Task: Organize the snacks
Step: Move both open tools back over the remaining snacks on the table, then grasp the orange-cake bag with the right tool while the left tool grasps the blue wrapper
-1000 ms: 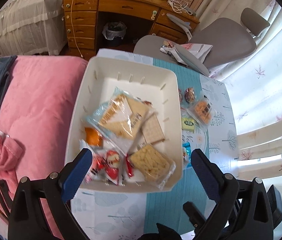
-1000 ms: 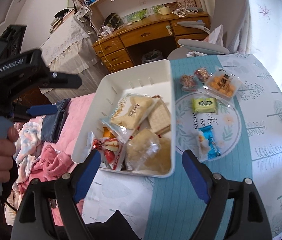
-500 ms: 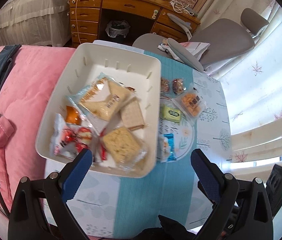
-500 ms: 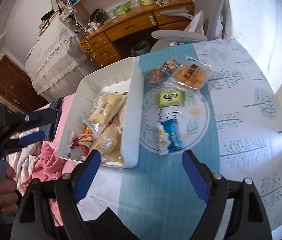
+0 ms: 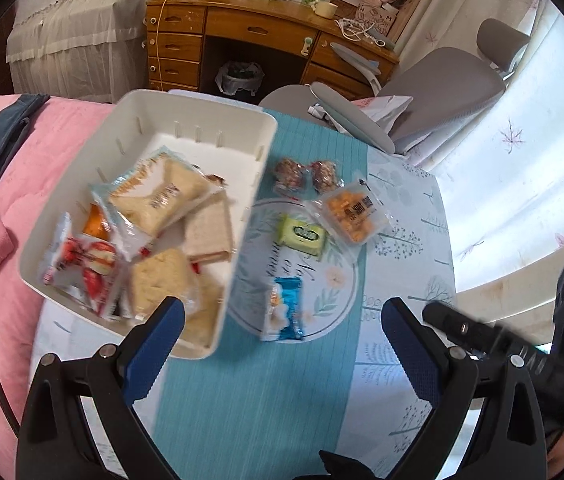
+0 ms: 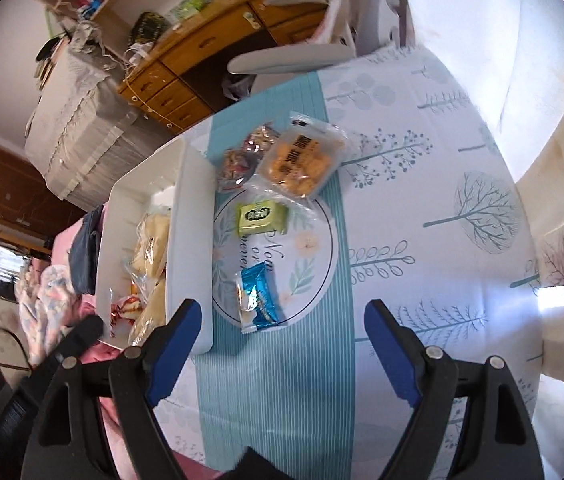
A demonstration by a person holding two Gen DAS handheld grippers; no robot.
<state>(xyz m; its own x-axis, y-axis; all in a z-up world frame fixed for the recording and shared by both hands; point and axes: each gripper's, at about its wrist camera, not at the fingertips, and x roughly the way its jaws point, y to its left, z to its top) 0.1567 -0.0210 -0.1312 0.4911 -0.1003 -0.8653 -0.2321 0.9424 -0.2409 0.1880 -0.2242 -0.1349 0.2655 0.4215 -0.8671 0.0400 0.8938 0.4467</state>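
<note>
- The white tray sits at the table's left edge, next to the pink bed. Its long axis runs from the near edge toward the far edge of the table. It holds several wrapped snacks: a large cracker pack, a square biscuit, a red-and-white packet and another clear-wrapped cracker.
- Five snacks lie loose on the table to the right of the tray, along the teal runner.
- The blue packet is the nearest one. Its long axis points away toward the far edge, and it lies just beside the tray wall.
- The green packet lies beyond it, long axis across the runner.
- The clear pack of orange pieces lies further on, tilted diagonally, with two small round wrapped sweets just to its left, close to the tray's far end.
- The left tool hangs above the near end of the tray and the blue packet, blue pads wide apart, holding nothing.
- The right tool hangs above the runner just short of the blue packet, pads equally wide apart, touching nothing.
</note>
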